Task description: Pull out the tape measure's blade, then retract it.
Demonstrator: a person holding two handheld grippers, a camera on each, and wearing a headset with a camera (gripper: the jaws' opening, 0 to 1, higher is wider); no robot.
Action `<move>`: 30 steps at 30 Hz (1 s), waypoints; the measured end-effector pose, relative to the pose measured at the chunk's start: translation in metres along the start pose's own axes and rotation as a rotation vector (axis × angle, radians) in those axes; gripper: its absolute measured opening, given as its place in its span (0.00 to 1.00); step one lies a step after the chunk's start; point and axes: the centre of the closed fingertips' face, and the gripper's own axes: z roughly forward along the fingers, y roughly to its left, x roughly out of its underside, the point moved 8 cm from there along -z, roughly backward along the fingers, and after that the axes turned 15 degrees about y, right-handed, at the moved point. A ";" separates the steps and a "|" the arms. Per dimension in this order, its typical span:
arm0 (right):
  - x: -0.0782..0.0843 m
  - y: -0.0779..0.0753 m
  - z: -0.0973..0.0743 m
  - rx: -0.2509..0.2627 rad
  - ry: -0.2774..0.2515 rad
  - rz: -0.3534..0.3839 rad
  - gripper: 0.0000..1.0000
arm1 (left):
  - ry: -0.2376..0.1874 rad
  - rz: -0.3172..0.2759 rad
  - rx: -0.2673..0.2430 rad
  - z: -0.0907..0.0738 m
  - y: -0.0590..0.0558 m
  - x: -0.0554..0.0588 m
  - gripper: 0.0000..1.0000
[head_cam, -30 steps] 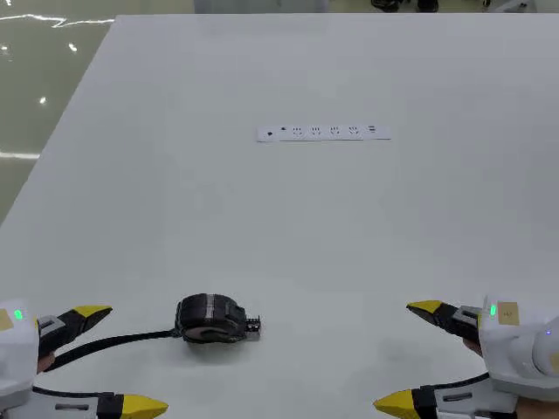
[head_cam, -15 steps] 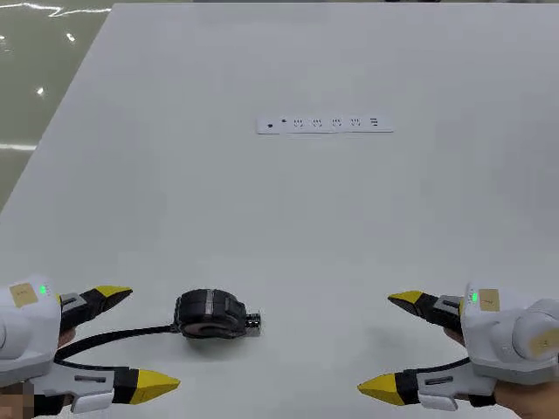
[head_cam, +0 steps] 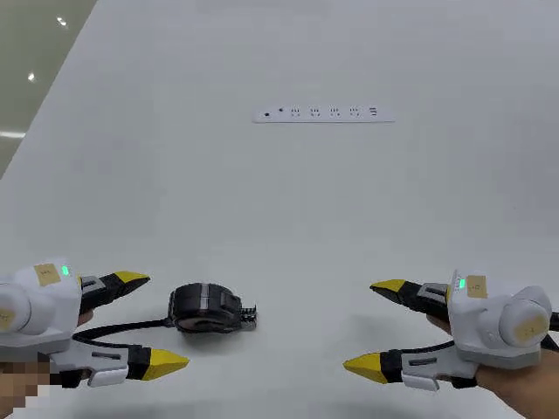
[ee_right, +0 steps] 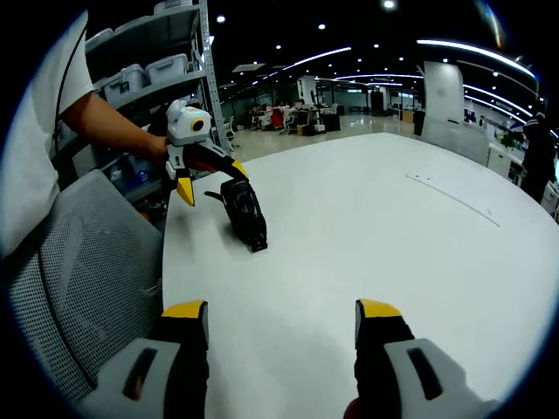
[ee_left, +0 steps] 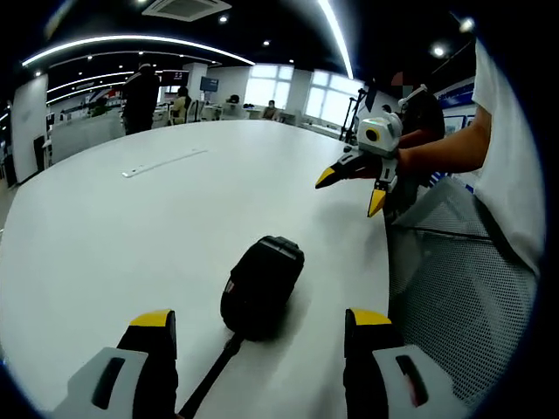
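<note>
- The tape measure (head_cam: 206, 308) lies on the white table (head_cam: 279, 201), in the lower left of the head view. Its blade seems fully inside the case.
- The left gripper (head_cam: 163, 319) is just to the left of it, jaws wide apart and touching nothing. The black wrist strap (head_cam: 122, 331) runs from the case back between these jaws.
- The right gripper (head_cam: 360, 326), in the lower right, is also spread wide and empty, well apart from the tape measure.
- The case looks hard, compact and probably heavy for its size, so I think the left jaws can clamp it firmly across its flat sides.
- The blade hook (head_cam: 251, 312), at the right end of the case, is small and thin. It is likely slippery metal and needs a narrow, exact pinch.
- The blade will probably spring back, so it should be let in slowly.
- A power strip (head_cam: 323, 113) lies far off, in the upper centre.
</note>
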 end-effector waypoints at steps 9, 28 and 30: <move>-0.002 -0.003 0.003 -0.011 -0.004 0.014 0.69 | -0.007 0.058 0.024 0.013 0.004 -0.009 0.65; -0.003 -0.001 0.008 -0.035 -0.005 0.033 0.69 | 0.024 0.086 0.048 0.025 0.009 -0.005 0.45; -0.002 -0.002 0.008 -0.033 0.002 0.034 0.69 | 0.027 0.093 0.051 0.027 0.009 -0.005 0.42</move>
